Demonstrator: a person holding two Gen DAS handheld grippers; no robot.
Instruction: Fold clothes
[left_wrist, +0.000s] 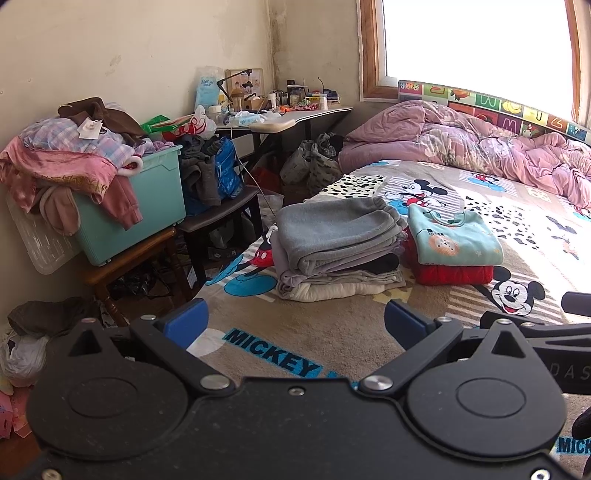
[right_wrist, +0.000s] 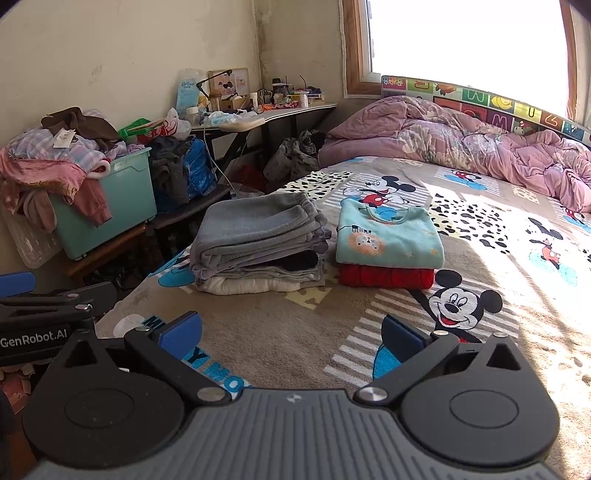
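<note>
While unfolded clothes spill from a teal bin (left_wrist: 147, 206) at far left, a gray folded stack (left_wrist: 338, 247) and a teal-over-red stack (left_wrist: 454, 247) sit side by side on the bed (left_wrist: 332, 332). The left gripper (left_wrist: 295, 321) and right gripper (right_wrist: 291, 330) hover empty, jaws spread. Any further garment likely wants flat spreading, square edges.
</note>
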